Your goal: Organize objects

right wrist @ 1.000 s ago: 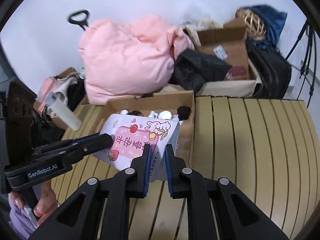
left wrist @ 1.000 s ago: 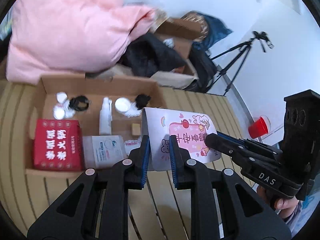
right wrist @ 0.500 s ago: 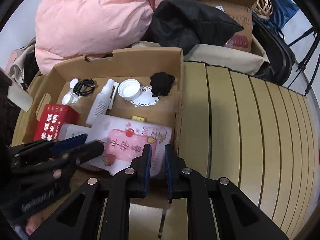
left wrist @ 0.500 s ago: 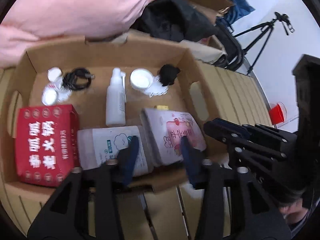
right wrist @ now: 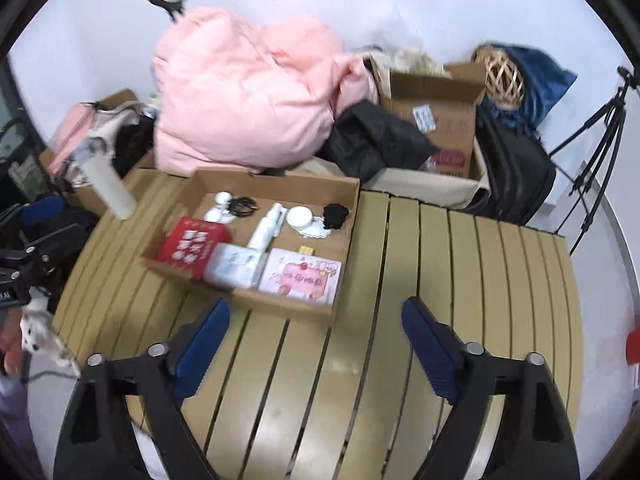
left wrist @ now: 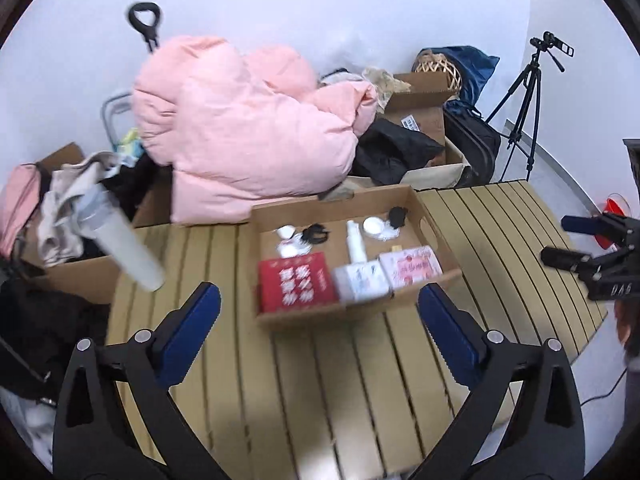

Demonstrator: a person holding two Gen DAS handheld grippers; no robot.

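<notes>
A shallow cardboard box (left wrist: 340, 313) (right wrist: 280, 305) sits on the slatted table. The pink-and-white package (left wrist: 410, 266) (right wrist: 302, 276) lies flat in its near right corner, beside a white pack (left wrist: 360, 278) (right wrist: 234, 264) and a red box (left wrist: 294, 280) (right wrist: 192, 244). Behind them lie a white spray bottle (left wrist: 355, 242) (right wrist: 266, 228), a white jar (left wrist: 373, 226) and a black scrunchie (left wrist: 397, 216). My left gripper (left wrist: 319, 300) and right gripper (right wrist: 316, 308) hover short of the box, jaws opening wide, nothing between them.
A pink duvet (left wrist: 248, 132) and open cartons (right wrist: 436, 120) are piled behind the table. A white tube (left wrist: 128, 248) leans in from the left. A tripod (left wrist: 524, 96) and a red cup (left wrist: 614, 220) stand at the right. The table's curved edge (right wrist: 576, 320) runs along the right.
Both grippers let go of the pink-and-white package, which now lies in the box. Both have pulled back and up from the box, and their jaws have spread wide.
</notes>
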